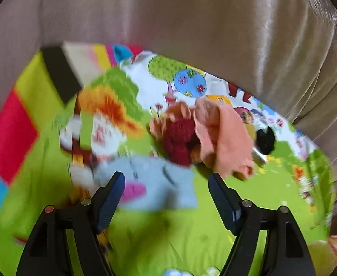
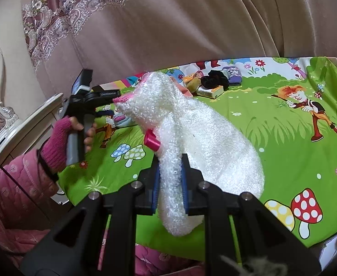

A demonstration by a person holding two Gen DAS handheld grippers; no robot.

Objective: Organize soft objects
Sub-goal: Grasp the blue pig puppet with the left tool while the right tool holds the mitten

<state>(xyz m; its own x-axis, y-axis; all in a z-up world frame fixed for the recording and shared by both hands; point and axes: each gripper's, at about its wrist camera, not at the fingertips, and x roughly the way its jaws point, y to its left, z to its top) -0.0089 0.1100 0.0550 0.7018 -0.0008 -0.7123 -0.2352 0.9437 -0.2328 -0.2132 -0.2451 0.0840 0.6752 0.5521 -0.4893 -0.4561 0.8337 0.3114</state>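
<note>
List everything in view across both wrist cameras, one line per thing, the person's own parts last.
white fuzzy sock: one, white with pink cuff and pink bow, clamped in the right gripper, held over the cloth
light blue soft item: one, blue with pink patch, blurred, on the cloth just past the left gripper
pile of soft items: several, peach, dark red, black, far part of the cloth
small boxes: at least two, yellow-orange, by the pile
cartoon cloth: one, green, covering the table
curtain: beige, behind
left gripper: black, jaws open, empty
right gripper: black, shut on the sock
left hand: pink fingerless glove, pink quilted sleeve
</note>
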